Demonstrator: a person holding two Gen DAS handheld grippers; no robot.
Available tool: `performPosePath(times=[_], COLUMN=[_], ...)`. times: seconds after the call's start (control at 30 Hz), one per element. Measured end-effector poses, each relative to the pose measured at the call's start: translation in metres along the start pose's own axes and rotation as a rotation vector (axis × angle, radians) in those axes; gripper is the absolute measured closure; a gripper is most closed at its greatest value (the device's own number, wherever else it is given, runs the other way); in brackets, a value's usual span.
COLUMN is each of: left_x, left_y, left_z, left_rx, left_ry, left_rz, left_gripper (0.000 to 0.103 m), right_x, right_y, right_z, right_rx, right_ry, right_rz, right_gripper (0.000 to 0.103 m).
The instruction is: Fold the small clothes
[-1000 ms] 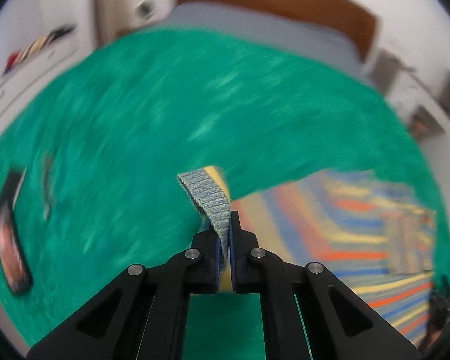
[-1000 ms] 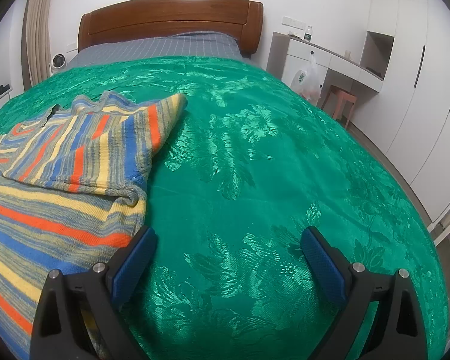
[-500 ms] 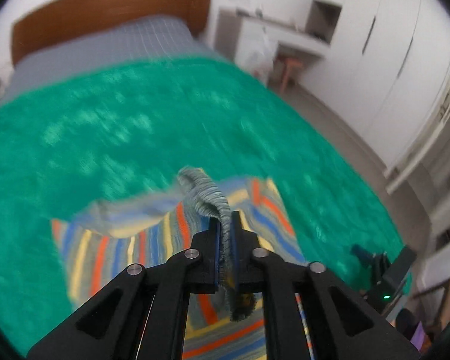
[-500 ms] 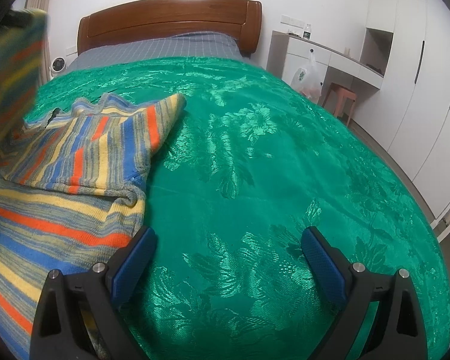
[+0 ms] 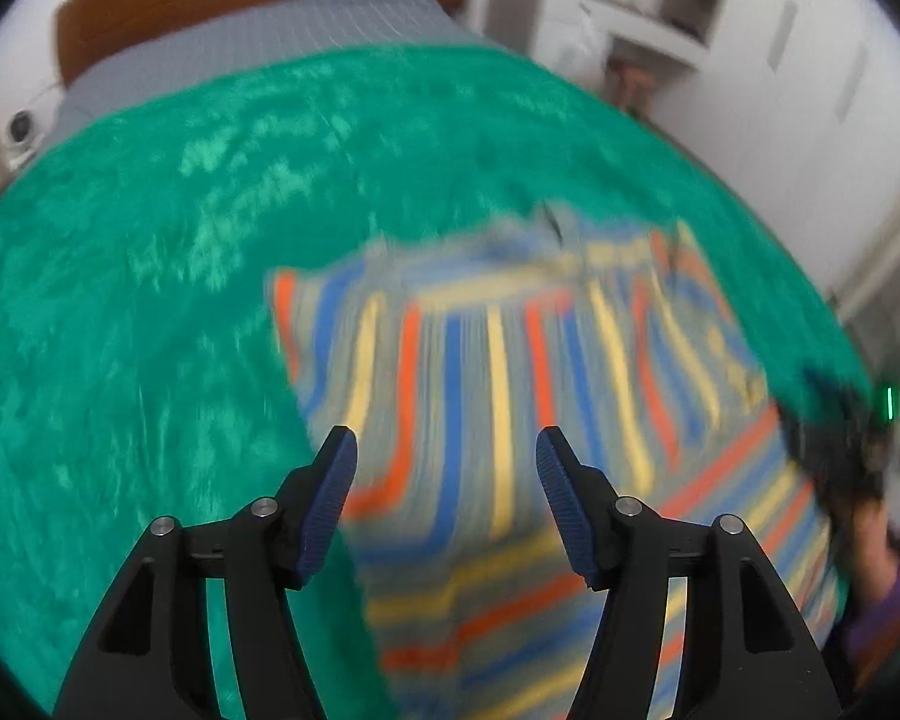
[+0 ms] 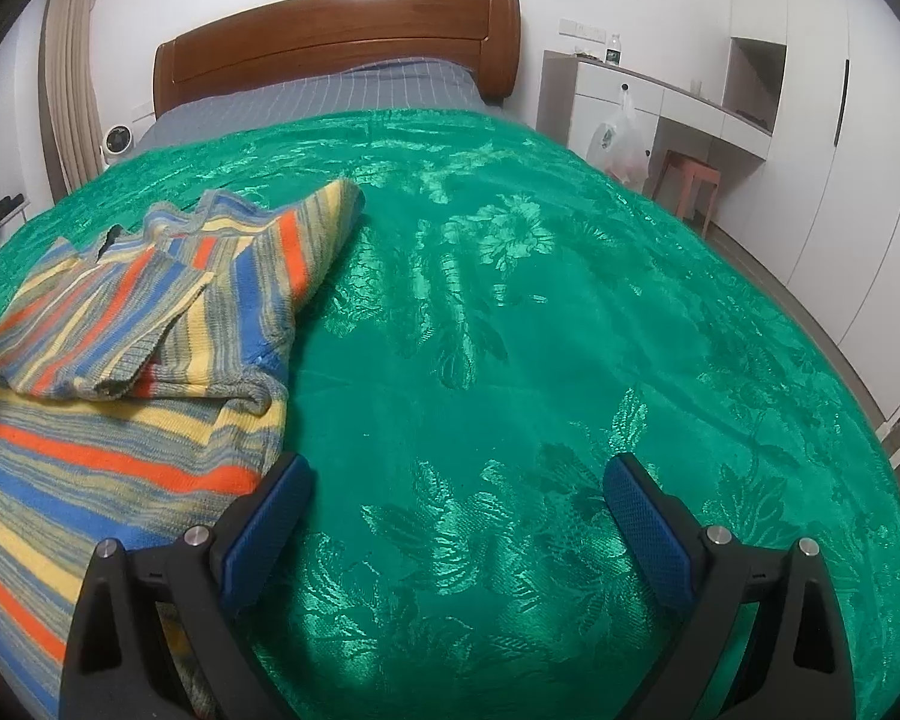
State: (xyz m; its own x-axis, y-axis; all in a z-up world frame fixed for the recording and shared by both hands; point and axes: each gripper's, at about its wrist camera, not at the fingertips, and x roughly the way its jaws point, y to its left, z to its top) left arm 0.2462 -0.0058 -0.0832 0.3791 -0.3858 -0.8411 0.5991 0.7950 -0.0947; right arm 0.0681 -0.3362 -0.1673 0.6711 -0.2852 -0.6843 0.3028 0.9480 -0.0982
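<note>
Garments: one striped sweater (image 6: 120, 372) (both sleeves folded across its chest), lying toward the left edge of the green bedspread (image 6: 540, 330).
Grippers: two.
Left gripper (image 5: 447, 462): jaws have just been opening, now spread with nothing pinched, above the sweater (image 5: 510, 396).
Right gripper (image 6: 455, 495): fingers spread wide, empty, over bare bedspread just beside the sweater's right edge.
Open room: the bedspread's whole right half.
Far edge: wooden headboard (image 6: 336, 42).
</note>
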Motion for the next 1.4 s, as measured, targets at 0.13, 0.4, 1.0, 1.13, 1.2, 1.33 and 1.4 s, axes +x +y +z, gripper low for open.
performPosePath(times=[0.13,0.4,1.0,1.13,1.2,1.33,1.4], left_x=[0.014,0.041,-0.032,-0.013,0.013,0.054,0.06], left_y=[-0.022,-0.044,0.046,0.056,0.061,0.066,0.07], left_z=[-0.044,-0.051,-0.074,-0.026,-0.005,0.015,0.014], left_rx=[0.19,0.216,-0.148,-0.18,-0.201,-0.252,-0.294], left_ry=[0.064,-0.039,-0.143,-0.136,-0.079,-0.021,-0.038], left_rz=[0.011,0.285,0.032,0.023,-0.006,-0.02,0.009], left_gripper=[0.031,0.079,0.046,0.043,0.044,0.076,0.1], right_x=[0.001,0.0,0.0,0.002,0.002,0.002,0.002], right_y=[0.001,0.003,0.001,0.002,0.002,0.003,0.002], right_z=[0.0,0.0,0.0,0.0,0.0,0.0,0.0], right_rx=[-0.001,-0.003,0.003,-0.001,-0.002,0.001,0.001], right_ry=[0.0,-0.004,-0.002,0.003,0.003,0.001,0.001], right_rz=[-0.003,-0.021,-0.02,-0.024,-0.025,-0.022,-0.021], right_gripper=[0.005,0.005,0.005,0.004,0.004,0.004,0.004])
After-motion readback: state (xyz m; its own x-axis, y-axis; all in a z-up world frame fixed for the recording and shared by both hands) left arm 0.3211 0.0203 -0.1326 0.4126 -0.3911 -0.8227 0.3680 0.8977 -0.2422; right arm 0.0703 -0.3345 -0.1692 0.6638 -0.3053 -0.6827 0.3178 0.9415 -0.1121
